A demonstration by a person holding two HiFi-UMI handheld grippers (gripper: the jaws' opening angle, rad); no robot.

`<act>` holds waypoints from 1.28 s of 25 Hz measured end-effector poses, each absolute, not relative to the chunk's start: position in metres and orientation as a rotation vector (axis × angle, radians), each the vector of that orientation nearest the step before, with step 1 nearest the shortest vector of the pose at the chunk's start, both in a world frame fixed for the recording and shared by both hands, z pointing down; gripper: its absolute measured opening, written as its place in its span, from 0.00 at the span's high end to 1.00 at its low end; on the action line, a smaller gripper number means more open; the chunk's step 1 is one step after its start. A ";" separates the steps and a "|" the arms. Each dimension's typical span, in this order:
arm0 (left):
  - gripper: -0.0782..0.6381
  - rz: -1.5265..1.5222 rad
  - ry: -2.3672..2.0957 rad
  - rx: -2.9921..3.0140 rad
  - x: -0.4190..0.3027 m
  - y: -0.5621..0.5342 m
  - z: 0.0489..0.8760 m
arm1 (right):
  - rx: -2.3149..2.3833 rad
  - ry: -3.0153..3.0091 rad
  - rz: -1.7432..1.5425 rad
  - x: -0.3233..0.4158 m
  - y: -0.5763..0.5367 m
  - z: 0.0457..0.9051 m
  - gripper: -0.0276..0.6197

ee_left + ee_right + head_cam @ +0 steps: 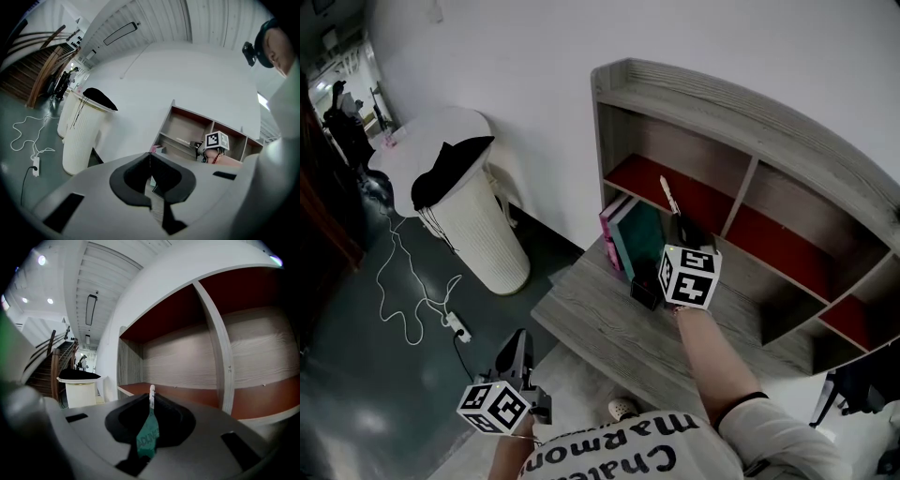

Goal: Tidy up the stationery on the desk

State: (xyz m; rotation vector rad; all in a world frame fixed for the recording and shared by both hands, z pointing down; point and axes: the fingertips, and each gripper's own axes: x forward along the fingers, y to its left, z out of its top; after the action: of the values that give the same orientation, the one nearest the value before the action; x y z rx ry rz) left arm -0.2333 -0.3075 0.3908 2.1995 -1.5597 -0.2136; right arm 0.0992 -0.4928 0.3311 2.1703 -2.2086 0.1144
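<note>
My right gripper point(677, 225) is held level over the grey desk point(609, 328), in front of the shelf unit's point(750, 122) lower left compartment with its red floor. It is shut on a thin green pen-like item point(149, 432) with a white tip point(667, 192), which sticks out ahead of the jaws toward that compartment. Teal and pink books point(630, 236) stand upright just left of the gripper, and a small dark box point(644, 286) sits below it. My left gripper point(517, 349) hangs low beside the desk's front corner, jaws together with nothing between them point(150, 161).
A white ribbed bin point(478, 225) with black cloth on top stands on the floor to the left. A power strip with a white cable point(457, 326) lies near it. The shelf's other compartments point(797, 253) lie to the right. A black object point(853, 389) is at the right edge.
</note>
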 end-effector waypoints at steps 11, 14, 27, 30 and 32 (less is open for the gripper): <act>0.87 -0.224 -1.530 2.256 -0.227 -0.295 0.375 | 2.198 -2.251 0.166 0.108 -0.464 0.323 0.91; 0.87 -0.218 -1.518 2.273 -0.224 -0.292 0.372 | 2.204 -2.255 0.167 0.109 -0.457 0.321 0.91; 0.87 -0.249 -1.450 2.352 -0.205 -0.275 0.356 | 2.200 -2.281 0.163 0.108 -0.407 0.316 0.91; 0.87 -0.250 -1.434 2.370 -0.201 -0.269 0.354 | 2.204 -2.294 0.167 0.109 -0.395 0.315 0.91; 0.87 -0.250 -1.423 2.378 -0.199 -0.264 0.354 | 2.203 -2.302 0.164 0.109 -0.387 0.314 0.92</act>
State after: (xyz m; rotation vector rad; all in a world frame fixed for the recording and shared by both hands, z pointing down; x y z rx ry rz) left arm -0.1985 -0.2643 0.3541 2.3779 -1.4231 -0.2501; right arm 0.1092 -0.3868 0.3137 2.2033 -2.3018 0.1640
